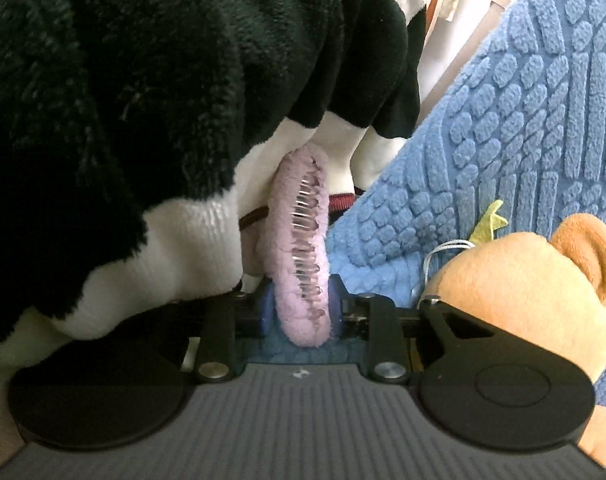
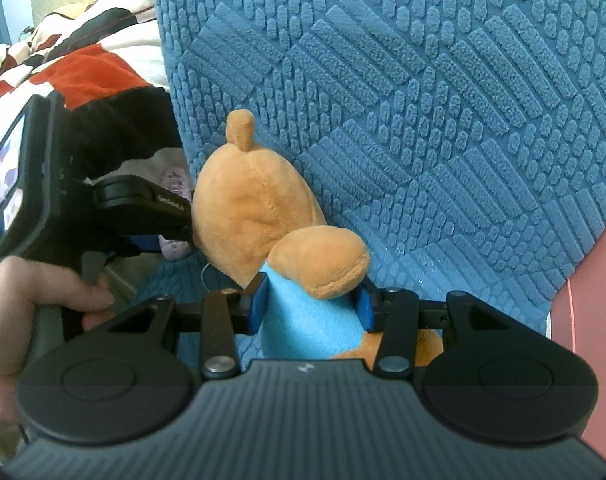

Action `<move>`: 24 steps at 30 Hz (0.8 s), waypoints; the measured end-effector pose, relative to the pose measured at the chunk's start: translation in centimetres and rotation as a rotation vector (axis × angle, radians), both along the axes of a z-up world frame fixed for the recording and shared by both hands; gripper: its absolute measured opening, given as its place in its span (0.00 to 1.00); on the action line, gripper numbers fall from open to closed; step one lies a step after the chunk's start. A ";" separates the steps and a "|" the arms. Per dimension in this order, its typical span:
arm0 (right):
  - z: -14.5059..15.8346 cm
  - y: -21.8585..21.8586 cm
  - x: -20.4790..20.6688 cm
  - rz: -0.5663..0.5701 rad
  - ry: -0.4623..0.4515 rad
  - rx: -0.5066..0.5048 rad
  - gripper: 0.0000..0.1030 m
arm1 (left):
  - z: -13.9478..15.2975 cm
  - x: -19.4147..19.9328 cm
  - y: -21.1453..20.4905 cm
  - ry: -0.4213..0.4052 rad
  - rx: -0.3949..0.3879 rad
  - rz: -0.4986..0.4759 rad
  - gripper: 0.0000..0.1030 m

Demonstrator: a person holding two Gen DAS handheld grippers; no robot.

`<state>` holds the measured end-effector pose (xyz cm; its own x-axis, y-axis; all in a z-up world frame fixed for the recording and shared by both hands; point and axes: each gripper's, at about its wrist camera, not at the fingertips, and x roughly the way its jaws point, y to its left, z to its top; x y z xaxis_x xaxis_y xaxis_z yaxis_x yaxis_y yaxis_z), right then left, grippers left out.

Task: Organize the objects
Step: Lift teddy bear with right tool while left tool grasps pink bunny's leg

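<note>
Left gripper [image 1: 299, 310]: jaws nearly shut, pinching the fuzzy lilac plush hair claw [image 1: 299, 256] at its lower end, beside the black-and-white plush [image 1: 143, 120]. Right gripper [image 2: 313, 308]: jaws part-open, clamping the tan plush bear's [image 2: 255, 200] blue-clad body against the blue textured cushion [image 2: 423, 100]. Both light, soft; claw's teeth may snag.
</note>
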<state>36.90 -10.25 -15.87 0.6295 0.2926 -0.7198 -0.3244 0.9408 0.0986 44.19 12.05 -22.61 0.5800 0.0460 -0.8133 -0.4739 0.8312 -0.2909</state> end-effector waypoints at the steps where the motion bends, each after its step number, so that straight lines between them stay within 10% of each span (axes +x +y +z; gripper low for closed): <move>1: 0.1 -0.2 0.0 0.001 0.003 0.004 0.45 | 0.0 -0.2 -0.1 -0.002 -0.001 0.003 0.29; 24: 1.8 -4.6 -3.9 -0.149 0.095 0.185 0.41 | 4.2 -9.5 -5.5 -0.083 0.041 -0.192 0.12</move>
